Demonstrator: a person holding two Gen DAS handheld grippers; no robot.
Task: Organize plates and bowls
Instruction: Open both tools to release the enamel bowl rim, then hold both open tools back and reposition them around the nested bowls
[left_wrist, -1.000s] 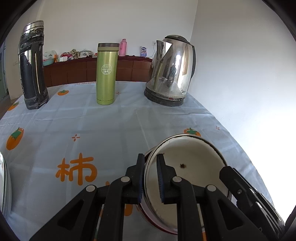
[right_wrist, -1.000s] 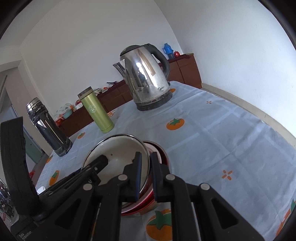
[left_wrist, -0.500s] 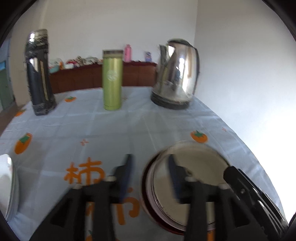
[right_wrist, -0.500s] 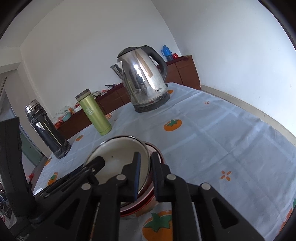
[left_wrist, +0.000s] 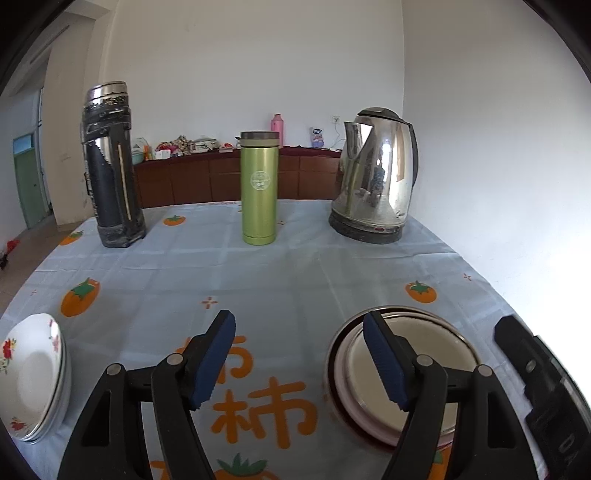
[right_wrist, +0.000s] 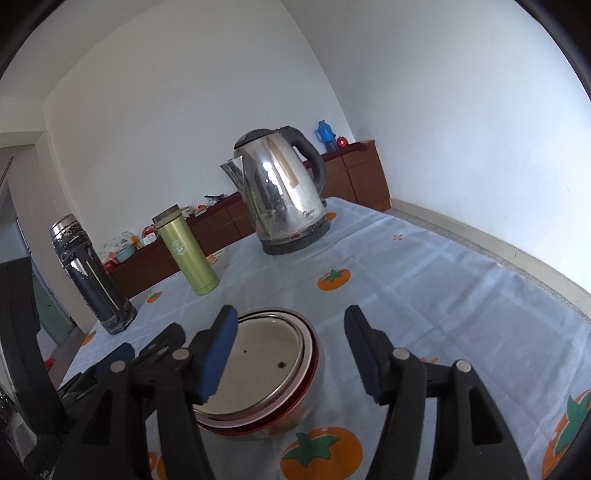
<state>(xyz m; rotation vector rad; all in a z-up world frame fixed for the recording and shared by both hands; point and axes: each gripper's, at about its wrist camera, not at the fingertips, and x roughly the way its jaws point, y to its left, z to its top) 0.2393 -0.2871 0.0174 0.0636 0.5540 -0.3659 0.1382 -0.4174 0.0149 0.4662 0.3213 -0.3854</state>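
A stack of nested metal bowls (left_wrist: 424, 373) with pale insides and a red rim rests on the persimmon-print tablecloth. My left gripper (left_wrist: 301, 362) is wide and its jaws are still opening. The stack's left rim lies between the blue pads, which do not touch it. In the right wrist view the same bowl stack (right_wrist: 258, 354) sits low in the middle. My right gripper (right_wrist: 291, 354) straddles its right rim; its jaws are opening too, with the pads clear of the rim. A stack of white flowered plates (left_wrist: 33, 373) stands at the table's left edge.
Along the far side of the table stand a steel electric kettle (left_wrist: 373, 184), a green flask (left_wrist: 259, 188) and a dark thermos (left_wrist: 110, 166). A white wall runs close along the table's right side. A brown sideboard (left_wrist: 221, 177) lies beyond the table.
Both grippers were shut on the bowl rim, one on each side. Both have let go and spread wide. The left gripper drew back and up a little, bringing the plates into view.
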